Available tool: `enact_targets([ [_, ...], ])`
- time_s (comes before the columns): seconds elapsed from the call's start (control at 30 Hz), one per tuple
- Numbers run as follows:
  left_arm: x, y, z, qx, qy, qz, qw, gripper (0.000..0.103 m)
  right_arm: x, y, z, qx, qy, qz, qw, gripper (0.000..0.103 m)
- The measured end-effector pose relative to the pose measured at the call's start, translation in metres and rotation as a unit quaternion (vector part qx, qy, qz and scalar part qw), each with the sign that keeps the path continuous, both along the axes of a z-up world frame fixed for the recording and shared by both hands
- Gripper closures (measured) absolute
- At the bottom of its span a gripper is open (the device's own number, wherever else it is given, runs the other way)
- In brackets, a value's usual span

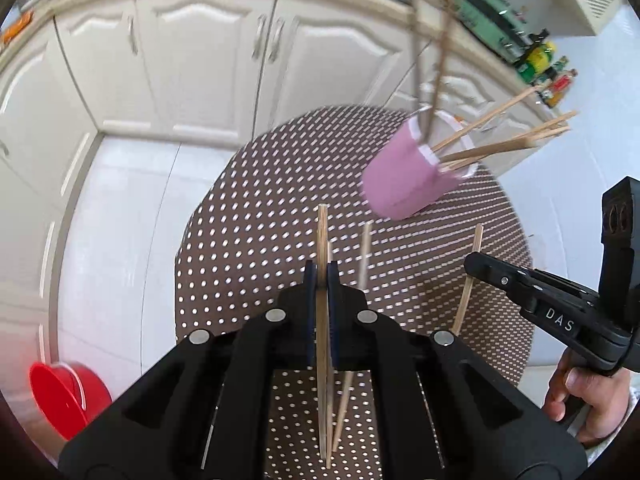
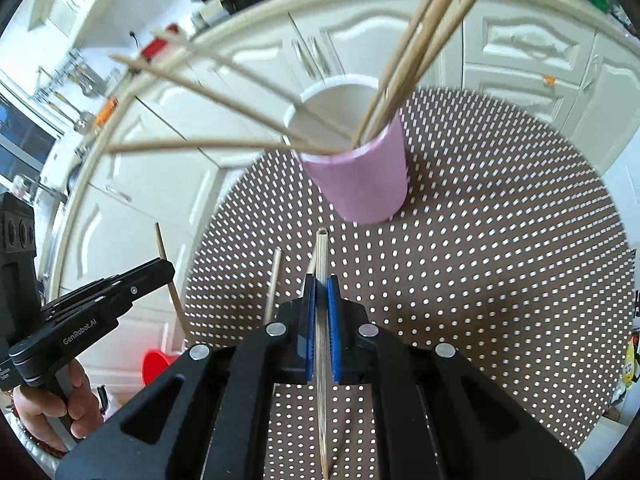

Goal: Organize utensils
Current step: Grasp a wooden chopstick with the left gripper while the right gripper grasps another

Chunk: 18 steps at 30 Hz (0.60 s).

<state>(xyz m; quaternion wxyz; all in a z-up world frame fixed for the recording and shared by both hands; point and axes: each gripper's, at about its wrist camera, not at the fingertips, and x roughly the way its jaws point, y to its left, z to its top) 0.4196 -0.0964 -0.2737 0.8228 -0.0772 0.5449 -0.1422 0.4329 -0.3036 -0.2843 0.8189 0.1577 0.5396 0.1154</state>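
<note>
Both grippers, L (image 1: 321, 276) & R (image 2: 321, 286), clamped shut on one chopstick each (image 1: 322, 320) (image 2: 321, 344); thin sticks could pivot and miss pink cup (image 2: 356, 184), w/ crowded sticks (image 2: 416, 40) blocking entry.

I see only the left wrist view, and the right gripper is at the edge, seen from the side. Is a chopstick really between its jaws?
Observer: Yes. In the right wrist view the right gripper has its jaws shut on a chopstick that runs straight between the blue pads.
Operator: The pink cup is blurred for me. Does it stand upright?
Observer: Yes, the pink cup stands upright on the dotted table, and its white inside shows.
Operator: How do the sticks in it lean?
Observer: In two groups: one bundle leans to the upper right, and the other sticks fan out to the left.
</note>
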Motion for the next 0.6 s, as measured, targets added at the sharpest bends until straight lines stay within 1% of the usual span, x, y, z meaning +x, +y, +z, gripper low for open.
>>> enact_targets([
  [0.17, -0.01, -0.012, 0.033, -0.006, -0.035, -0.021, 0.9992, 0.097, -0.019, -0.01, 0.035, 0.001, -0.047, -0.011, 0.999, 0.098],
  [0.3, -0.021, -0.019, 0.054, -0.013, -0.057, -0.035, 0.9977, 0.097, -0.035, -0.005, 0.062, -0.031, -0.091, -0.007, 0.995, 0.098],
  [0.43, -0.028, -0.023, 0.072, -0.025, -0.075, -0.044, 0.9959, 0.097, -0.042, -0.007, 0.075, -0.036, -0.12, -0.011, 0.992, 0.098],
  [0.6, -0.032, -0.03, 0.091, -0.031, -0.1, -0.054, 0.993, 0.097, -0.052, -0.012, 0.087, -0.035, -0.142, -0.015, 0.989, 0.098],
])
